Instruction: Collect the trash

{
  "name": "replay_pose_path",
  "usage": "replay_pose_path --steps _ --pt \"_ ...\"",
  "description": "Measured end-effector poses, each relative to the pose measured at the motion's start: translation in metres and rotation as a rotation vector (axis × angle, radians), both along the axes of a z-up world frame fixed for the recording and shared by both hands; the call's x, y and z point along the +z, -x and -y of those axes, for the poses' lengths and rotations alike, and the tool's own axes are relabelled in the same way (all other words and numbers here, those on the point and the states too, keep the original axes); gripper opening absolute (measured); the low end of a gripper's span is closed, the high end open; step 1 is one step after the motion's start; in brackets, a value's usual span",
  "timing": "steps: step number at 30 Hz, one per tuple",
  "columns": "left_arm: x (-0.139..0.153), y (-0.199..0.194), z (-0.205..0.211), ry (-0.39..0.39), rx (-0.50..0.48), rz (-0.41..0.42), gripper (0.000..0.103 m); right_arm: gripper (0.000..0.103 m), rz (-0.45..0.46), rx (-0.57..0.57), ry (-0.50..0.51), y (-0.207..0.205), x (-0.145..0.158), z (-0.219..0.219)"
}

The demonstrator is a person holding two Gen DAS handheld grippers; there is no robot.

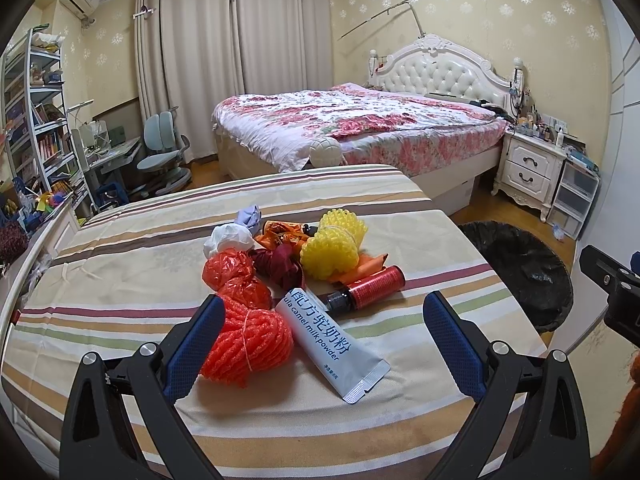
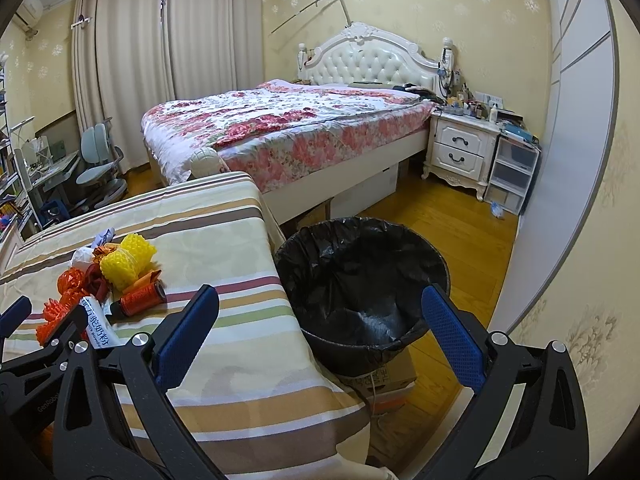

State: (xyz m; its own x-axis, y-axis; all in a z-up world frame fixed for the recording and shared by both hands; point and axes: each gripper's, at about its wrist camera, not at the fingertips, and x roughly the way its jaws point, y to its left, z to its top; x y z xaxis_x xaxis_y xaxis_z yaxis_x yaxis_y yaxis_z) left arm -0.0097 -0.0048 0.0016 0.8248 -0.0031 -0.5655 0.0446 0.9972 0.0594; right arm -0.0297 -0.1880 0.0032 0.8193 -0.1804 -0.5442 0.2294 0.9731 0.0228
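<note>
A pile of trash lies on the striped tablecloth [image 1: 120,248]: an orange foam net [image 1: 248,344], a grey milk-powder sachet [image 1: 332,344], a red bottle [image 1: 368,288], a yellow foam net [image 1: 332,248], an orange plastic bag [image 1: 232,276], white and purple wads. My left gripper [image 1: 324,336] is open, its fingers on either side of the orange net and sachet. My right gripper [image 2: 320,328] is open and empty, above the table's right edge and the black-lined bin [image 2: 360,280]. The pile also shows in the right wrist view [image 2: 116,276].
The bin stands on a cardboard box [image 2: 384,380] on the wooden floor right of the table. Behind are a floral bed [image 2: 288,128], a white nightstand [image 2: 460,148], plastic drawers [image 2: 512,176], a desk chair [image 1: 160,156] and bookshelves [image 1: 36,120].
</note>
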Motion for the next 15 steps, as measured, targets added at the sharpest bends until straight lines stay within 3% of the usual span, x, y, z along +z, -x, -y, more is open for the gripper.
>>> replay_pose_path --steps 15 --pt "-0.0001 -0.0001 0.0002 0.001 0.001 -0.002 0.097 0.099 -0.002 0.0 -0.002 -0.0001 -0.0006 0.0007"
